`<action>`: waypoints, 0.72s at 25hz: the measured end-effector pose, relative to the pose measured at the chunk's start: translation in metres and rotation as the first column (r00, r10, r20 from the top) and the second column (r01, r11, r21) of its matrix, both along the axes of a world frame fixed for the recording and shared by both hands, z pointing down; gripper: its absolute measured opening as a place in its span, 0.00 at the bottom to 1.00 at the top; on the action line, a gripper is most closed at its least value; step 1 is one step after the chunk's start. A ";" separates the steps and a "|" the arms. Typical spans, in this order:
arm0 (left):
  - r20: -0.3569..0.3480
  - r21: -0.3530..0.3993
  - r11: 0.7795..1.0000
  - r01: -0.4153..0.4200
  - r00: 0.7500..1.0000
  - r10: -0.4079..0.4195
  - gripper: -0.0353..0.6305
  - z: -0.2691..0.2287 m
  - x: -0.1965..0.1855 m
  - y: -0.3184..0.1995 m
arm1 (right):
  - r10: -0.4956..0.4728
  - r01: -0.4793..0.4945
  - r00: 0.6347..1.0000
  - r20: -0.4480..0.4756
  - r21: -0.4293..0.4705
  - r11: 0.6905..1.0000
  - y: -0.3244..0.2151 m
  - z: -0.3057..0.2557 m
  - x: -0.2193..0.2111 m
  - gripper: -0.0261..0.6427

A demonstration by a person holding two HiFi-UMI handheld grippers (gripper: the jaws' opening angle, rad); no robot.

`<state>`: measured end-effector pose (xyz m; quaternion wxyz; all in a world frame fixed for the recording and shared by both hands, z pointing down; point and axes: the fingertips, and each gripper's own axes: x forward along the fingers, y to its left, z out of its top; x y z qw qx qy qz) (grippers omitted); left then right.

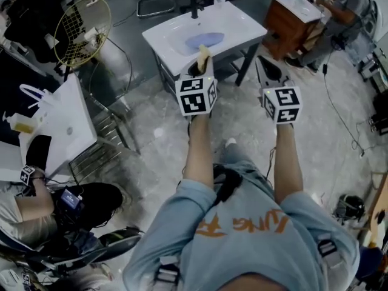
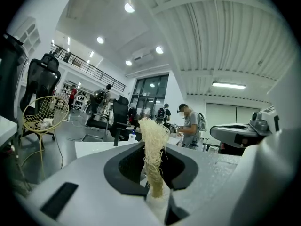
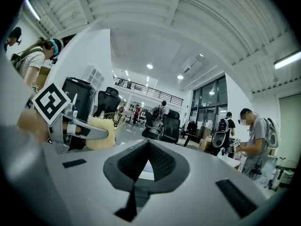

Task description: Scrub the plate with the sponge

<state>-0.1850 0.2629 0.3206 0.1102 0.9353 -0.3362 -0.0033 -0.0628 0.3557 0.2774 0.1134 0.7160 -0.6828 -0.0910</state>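
A pale blue plate [image 1: 204, 40] lies in the basin of a white sink [image 1: 242, 23] ahead of me. My left gripper [image 1: 202, 66] is shut on a yellowish, stringy sponge [image 1: 203, 56], held level just short of the sink's near edge. In the left gripper view the sponge [image 2: 153, 149] stands up from between the closed jaws of that gripper [image 2: 155, 192]. My right gripper [image 1: 268, 73] is level beside the sink's right corner, shut and empty; its jaws meet in the right gripper view [image 3: 139, 175]. That view also shows the sponge [image 3: 99, 133] at the left.
A black faucet [image 1: 194, 6] and a small bottle [image 1: 219, 0] stand at the sink's back. A wire chair [image 1: 82, 29] is at the left, a white table [image 1: 60, 126] nearer left with a seated person [image 1: 36, 199]. A brown cabinet [image 1: 294, 20] stands back right.
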 end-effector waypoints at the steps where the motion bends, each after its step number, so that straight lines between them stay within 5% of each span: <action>1: -0.002 0.003 1.000 0.000 1.000 0.000 0.13 0.000 0.000 -0.001 | -0.007 0.007 1.000 0.000 0.000 1.000 -0.003 0.000 0.000 0.04; 8: -0.031 0.002 0.999 0.051 0.998 -0.051 0.13 -0.005 0.000 -0.033 | -0.052 0.052 0.998 0.021 0.006 0.999 -0.032 -0.006 0.017 0.04; 13: -0.068 0.074 0.997 -0.010 0.998 0.015 0.13 -0.022 0.025 -0.053 | -0.106 0.105 0.993 0.058 0.028 0.994 -0.072 -0.005 0.032 0.04; 18: -0.037 0.075 0.993 0.091 0.995 -0.089 0.13 -0.023 0.038 -0.105 | -0.131 0.128 0.986 0.106 0.033 0.991 -0.123 -0.009 0.068 0.04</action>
